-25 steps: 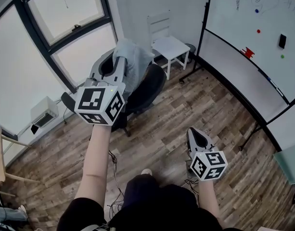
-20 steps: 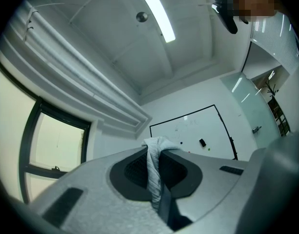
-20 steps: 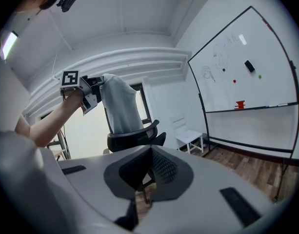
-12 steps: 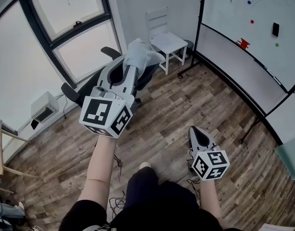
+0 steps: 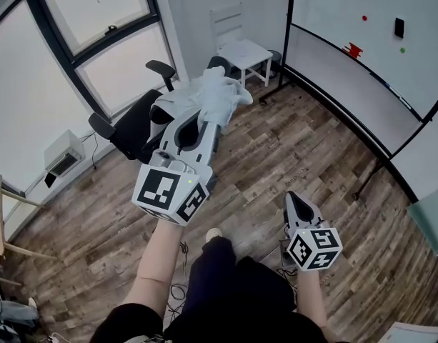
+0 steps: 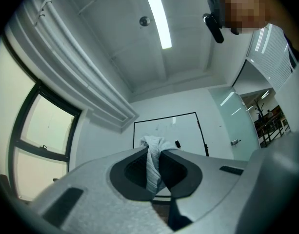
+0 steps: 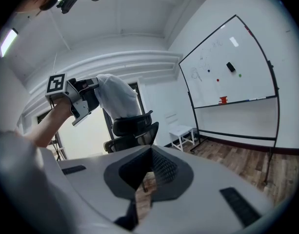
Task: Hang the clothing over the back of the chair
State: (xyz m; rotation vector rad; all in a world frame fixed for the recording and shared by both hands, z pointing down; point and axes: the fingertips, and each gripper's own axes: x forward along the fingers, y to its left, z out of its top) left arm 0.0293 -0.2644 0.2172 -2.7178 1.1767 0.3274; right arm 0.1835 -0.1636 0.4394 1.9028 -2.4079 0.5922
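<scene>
My left gripper (image 5: 206,113) is shut on a pale grey piece of clothing (image 5: 217,93), which bunches and hangs from its tips in the air. In the left gripper view the clothing (image 6: 152,165) is pinched between the left gripper's (image 6: 152,151) closed jaws. The black office chair (image 5: 131,128) stands just left of the clothing, by the window, with its back bare. My right gripper (image 5: 294,196) hangs low at the right over the floor, shut with nothing in it. From the right gripper (image 7: 150,148) view the chair (image 7: 133,128) stands below the clothing (image 7: 118,99).
A white wooden chair (image 5: 238,47) stands in the far corner. A whiteboard on a wheeled stand (image 5: 361,56) runs along the right. Windows (image 5: 97,41) and a wall unit (image 5: 62,157) are at the left. Cables (image 5: 177,291) lie on the wooden floor near my feet.
The left gripper has carried the clothing from over the chair to the chair's right side, and the chair now shows further left. The right gripper has hardly shifted in the view.
</scene>
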